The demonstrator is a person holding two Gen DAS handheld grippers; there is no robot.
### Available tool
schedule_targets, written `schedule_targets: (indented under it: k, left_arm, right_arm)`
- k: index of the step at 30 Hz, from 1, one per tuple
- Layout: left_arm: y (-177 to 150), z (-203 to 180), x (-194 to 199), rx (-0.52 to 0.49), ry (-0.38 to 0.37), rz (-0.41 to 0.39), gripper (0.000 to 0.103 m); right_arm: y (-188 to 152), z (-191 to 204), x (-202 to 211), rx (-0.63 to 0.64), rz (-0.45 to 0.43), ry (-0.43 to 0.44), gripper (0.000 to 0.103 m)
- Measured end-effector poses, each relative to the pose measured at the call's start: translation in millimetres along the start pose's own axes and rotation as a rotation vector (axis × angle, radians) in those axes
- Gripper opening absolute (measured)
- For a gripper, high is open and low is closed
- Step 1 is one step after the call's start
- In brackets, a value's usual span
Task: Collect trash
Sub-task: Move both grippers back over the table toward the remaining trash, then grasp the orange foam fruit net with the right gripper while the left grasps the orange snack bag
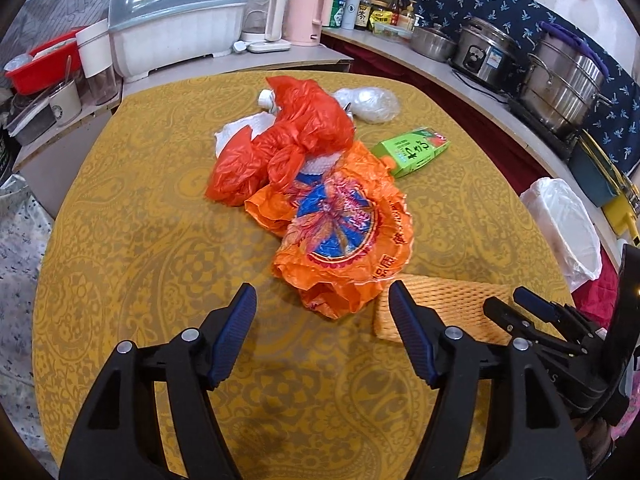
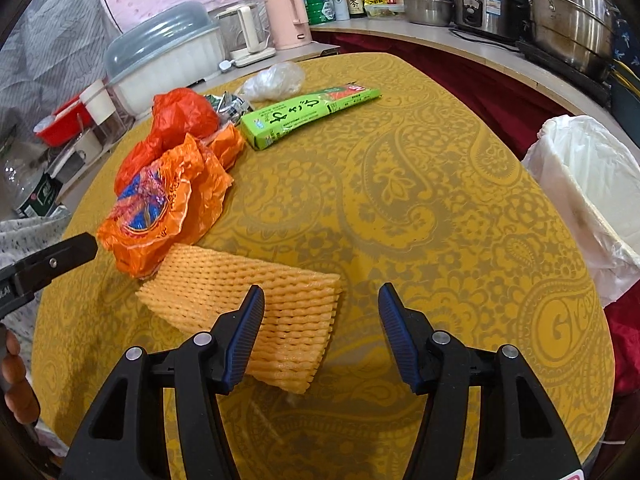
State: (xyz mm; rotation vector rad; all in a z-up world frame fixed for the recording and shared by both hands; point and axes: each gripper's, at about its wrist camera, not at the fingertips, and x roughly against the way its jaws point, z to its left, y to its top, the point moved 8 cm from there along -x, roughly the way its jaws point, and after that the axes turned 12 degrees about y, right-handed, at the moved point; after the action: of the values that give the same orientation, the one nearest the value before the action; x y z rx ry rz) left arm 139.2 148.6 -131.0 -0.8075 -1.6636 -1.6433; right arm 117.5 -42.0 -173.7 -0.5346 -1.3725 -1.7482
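Note:
Trash lies piled on a round table with a yellow patterned cloth (image 1: 140, 220). A printed orange plastic bag (image 1: 340, 236) sits just ahead of my left gripper (image 1: 322, 298), which is open and holds nothing. Behind it lie a red plastic bag (image 1: 296, 140), a green carton (image 1: 412, 150) and a clear plastic wad (image 1: 370, 104). A yellow foam net sleeve (image 2: 256, 304) lies flat under my right gripper (image 2: 322, 298), partly between its open jaws, untouched. The orange bag (image 2: 160, 208), red bag (image 2: 180, 120) and green carton (image 2: 308, 114) show in the right wrist view too.
A white-lined bin (image 2: 592, 184) stands off the table's right edge. Counters behind hold a dish rack (image 1: 176, 28), kettles (image 1: 304, 14), bottles and steel pots (image 1: 560, 84). A hand (image 2: 16, 380) shows at the left edge of the right wrist view.

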Motion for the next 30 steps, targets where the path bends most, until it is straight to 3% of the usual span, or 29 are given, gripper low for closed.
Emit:
schedule_targets:
  k: [8, 17, 26, 28, 30]
  left_arm:
    - [3.7, 10.1, -22.1, 0.007, 0.016, 0.017, 0.065]
    - [10.2, 8.7, -44.0, 0.004, -0.010, 0.027, 0.062]
    - [8.4, 1.8, -44.4, -0.003, -0.042, 0.038, 0.030]
    - [8.1, 2.0, -40.0, -0.004, -0.046, 0.030, 0.023]
    - [7.2, 1.8, -34.2, -0.008, -0.054, 0.026, 0.015]
  right_arm:
    - [-4.1, 6.5, -7.9, 0.023, 0.023, -0.005, 0.035]
    - [-4.5, 11.3, -8.8, 0.050, 0.027, -0.032, 0.032]
    - [-4.3, 11.2, -7.8, 0.042, 0.027, -0.033, 0.031]
    - [-4.3, 11.2, -6.6, 0.037, 0.025, -0.027, 0.029]
    - [-4.0, 10.3, -4.3, 0.025, 0.021, -0.016, 0.020]
